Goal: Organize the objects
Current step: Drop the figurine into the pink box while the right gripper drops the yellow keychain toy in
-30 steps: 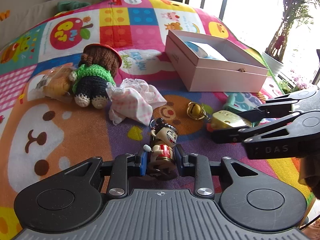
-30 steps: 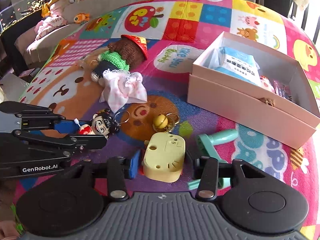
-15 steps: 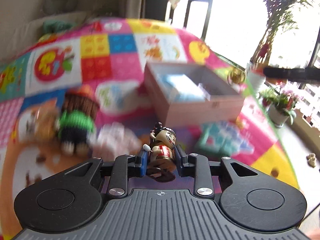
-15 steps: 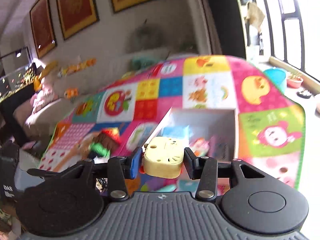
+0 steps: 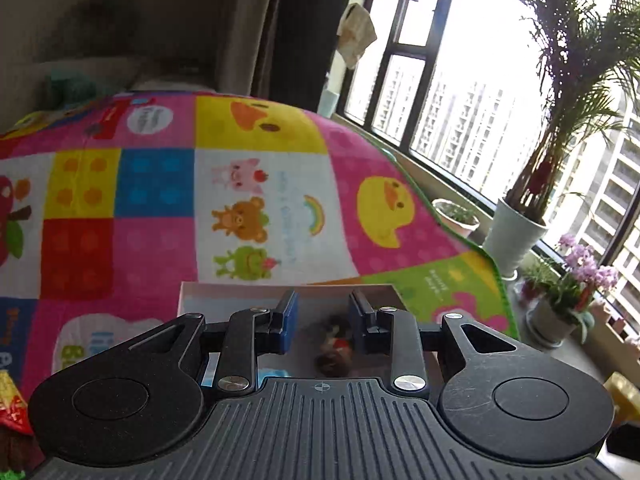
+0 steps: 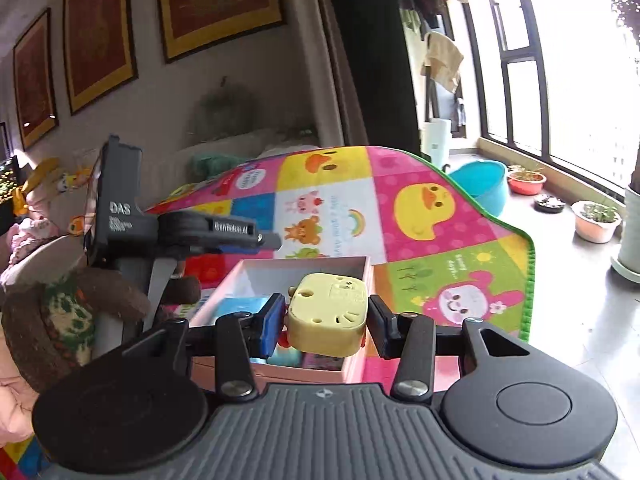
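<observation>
My left gripper [image 5: 324,320] hovers over the open pink box [image 5: 280,286]. The small red-and-dark figurine [image 5: 334,348] shows only as a blur low between the fingers. It looks narrower than the gap, so I cannot tell whether the pads still press on it. My right gripper [image 6: 326,312] is shut on the yellow cat-face toy [image 6: 326,320] and holds it in the air above the pink box [image 6: 304,263]. In the right wrist view the left gripper [image 6: 272,241] reaches in from the left above the box. A blue packet [image 6: 240,306] lies inside.
The box sits on a colourful patchwork mat [image 5: 160,200] whose green edge [image 6: 528,280] ends at bare floor. Potted plants [image 5: 514,240] and a blue basin [image 6: 480,188] line the window. An arm in a brown fuzzy sleeve [image 6: 60,312] is at the left. The doll's red hat [image 5: 12,404] is nearby.
Both grippers have risen off the mat and swung over the pink box, each carrying its toy. The figurine, sharp between the left pads before, now looks blurred, smaller and lower.
</observation>
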Available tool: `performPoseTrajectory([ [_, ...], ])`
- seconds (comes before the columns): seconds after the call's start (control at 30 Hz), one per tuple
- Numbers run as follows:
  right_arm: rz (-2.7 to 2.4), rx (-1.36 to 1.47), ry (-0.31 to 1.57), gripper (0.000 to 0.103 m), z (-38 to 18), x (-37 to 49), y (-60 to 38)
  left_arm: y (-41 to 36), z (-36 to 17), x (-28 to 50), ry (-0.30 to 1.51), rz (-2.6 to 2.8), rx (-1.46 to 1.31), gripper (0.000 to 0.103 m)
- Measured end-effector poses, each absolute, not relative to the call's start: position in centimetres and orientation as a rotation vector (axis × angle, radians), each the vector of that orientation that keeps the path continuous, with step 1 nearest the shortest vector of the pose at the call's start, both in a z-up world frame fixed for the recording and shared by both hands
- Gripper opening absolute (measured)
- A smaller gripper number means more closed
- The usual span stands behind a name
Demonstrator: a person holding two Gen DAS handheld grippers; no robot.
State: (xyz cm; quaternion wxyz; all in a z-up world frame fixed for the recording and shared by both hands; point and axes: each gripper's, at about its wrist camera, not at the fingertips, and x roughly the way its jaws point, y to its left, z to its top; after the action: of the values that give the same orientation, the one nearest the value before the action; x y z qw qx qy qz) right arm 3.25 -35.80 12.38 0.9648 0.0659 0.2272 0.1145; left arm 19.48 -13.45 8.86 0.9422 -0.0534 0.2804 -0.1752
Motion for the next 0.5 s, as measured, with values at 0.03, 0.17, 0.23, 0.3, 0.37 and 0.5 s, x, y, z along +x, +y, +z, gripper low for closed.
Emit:
performPoseTrajectory([
  [0.03,0.221,0.137,0.463,0.044,12.1,3.4,-36.2,-13.0,8.8,19.0,0.564,-0.361,-0.109,0.032],
  [0.17,0.209,0.16,0.483,0.044,11.7,4.8,-37.0,-9.1,8.6,14.6,0.565,-0.403,-0.126,0.032],
  [0.23,0.227,0.169,0.487,0.044,11.9,6.1,-36.5,-7.4,8.4,11.4,0.568,-0.43,-0.123,0.032],
  [0.3,0.266,0.189,0.484,0.044,12.6,8.0,-35.4,-6.1,7.7,8.5,0.58,-0.432,-0.119,0.032],
  [0.37,0.322,0.218,0.483,0.044,13.5,10.5,-34.0,-5.0,6.9,6.6,0.603,-0.426,-0.124,0.032],
  [0.5,0.325,0.197,0.432,0.054,14.7,15.3,-30.7,-3.4,5.1,3.6,0.652,-0.389,-0.08,0.032],
])
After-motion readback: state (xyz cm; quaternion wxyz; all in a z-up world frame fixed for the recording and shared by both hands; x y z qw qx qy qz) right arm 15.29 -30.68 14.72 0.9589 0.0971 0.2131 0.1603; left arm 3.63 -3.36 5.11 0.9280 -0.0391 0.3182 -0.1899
